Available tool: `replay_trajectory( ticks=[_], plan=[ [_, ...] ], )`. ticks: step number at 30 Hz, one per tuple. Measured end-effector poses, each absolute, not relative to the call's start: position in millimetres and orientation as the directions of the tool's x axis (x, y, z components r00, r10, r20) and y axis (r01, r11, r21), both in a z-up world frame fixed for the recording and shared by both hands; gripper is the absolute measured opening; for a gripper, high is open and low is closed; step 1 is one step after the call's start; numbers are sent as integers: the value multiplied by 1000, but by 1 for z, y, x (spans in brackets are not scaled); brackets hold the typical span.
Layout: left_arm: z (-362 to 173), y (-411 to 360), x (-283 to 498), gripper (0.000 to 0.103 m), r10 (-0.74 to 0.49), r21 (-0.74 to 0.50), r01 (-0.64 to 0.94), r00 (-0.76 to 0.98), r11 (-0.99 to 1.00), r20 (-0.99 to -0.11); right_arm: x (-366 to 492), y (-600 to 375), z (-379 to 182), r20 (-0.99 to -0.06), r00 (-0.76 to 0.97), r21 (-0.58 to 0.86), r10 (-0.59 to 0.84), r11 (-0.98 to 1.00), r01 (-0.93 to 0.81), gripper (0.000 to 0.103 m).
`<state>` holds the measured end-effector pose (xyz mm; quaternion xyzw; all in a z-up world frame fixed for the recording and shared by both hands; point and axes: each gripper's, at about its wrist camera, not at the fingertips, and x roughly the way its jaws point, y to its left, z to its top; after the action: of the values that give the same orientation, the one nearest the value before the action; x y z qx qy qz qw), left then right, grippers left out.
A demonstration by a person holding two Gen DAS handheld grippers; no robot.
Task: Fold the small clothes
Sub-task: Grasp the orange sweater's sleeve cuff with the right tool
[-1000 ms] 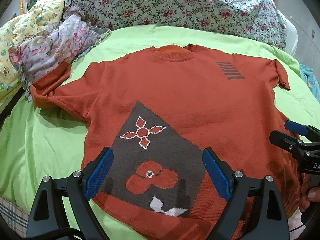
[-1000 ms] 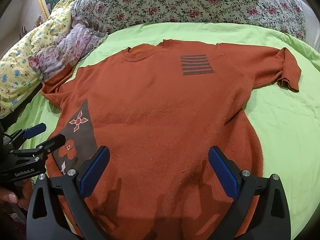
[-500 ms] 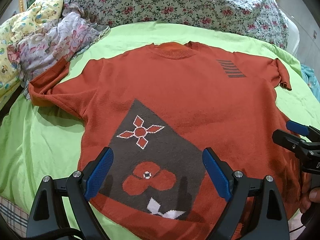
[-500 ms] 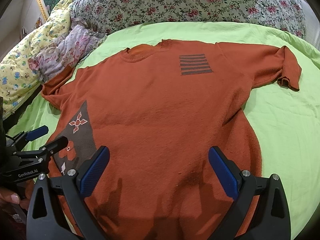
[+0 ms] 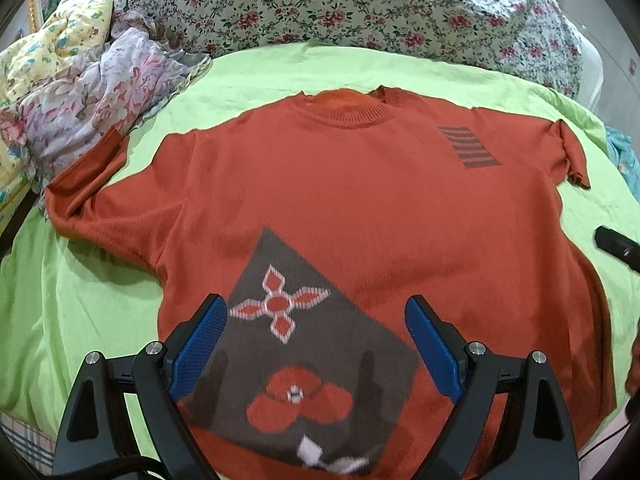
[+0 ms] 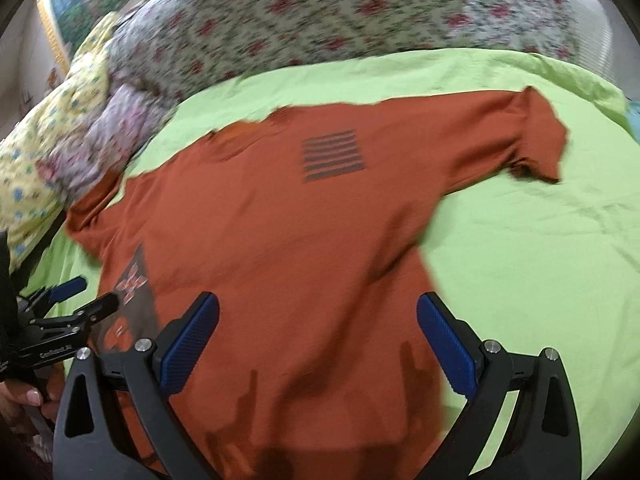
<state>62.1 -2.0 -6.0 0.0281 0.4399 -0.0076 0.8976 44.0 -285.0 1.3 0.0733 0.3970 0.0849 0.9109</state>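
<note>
Over the last second the view from the left gripper has closed in on the rust-orange sweater. It hovers over the dark patch near the hem, jaws wide apart and empty. The sweater lies flat and unfolded across the green bedsheet, collar toward the far edge. The right gripper, also spread and empty, has swung right toward the sweater's right side; folding looks about to begin.

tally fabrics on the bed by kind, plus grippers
Orange sweater: 1
Green bedsheet: 1
Floral quilts: 2, rose-print and yellow
Pink floral cloth: 1
Grippers: 2, left gripper and right gripper, both open
Total: 7
</note>
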Motion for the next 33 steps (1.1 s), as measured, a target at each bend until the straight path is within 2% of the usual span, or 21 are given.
replay_trajectory(
  ticks=[8,13,22,25,28,30,31,32,33],
  plan=[
    [5,7,111,91,40,36,-20,610,999,-791,83,-394,19,-689,724,218,41,964,152,99],
    [2,10,137,91,51,27,-49,587,998,-808,114,-441,18,-721,692,214,-29,941,262,99],
    [-12,6,174,91,68,22,-89,555,996,-829,169,-492,8,-749,662,242,-34,915,322,85],
    [-18,3,179,91,85,37,-99,543,994,-835,187,-501,-1,-763,645,245,-25,913,325,75],
    [-25,2,184,91,94,46,-103,528,994,-844,201,-508,-10,-784,621,245,-8,915,321,57],
    [-29,2,186,91,95,46,-106,520,993,-849,208,-509,-14,-798,603,245,7,917,314,30],
    [-31,2,186,91,95,45,-108,518,993,-850,208,-509,-13,-798,603,241,6,920,310,26],
    [-32,3,187,91,93,41,-111,514,993,-853,207,-507,-10,-796,606,233,0,923,306,16],
    [-33,4,187,91,92,40,-112,512,993,-854,204,-505,-7,-794,608,231,-1,924,303,14]
  ],
)
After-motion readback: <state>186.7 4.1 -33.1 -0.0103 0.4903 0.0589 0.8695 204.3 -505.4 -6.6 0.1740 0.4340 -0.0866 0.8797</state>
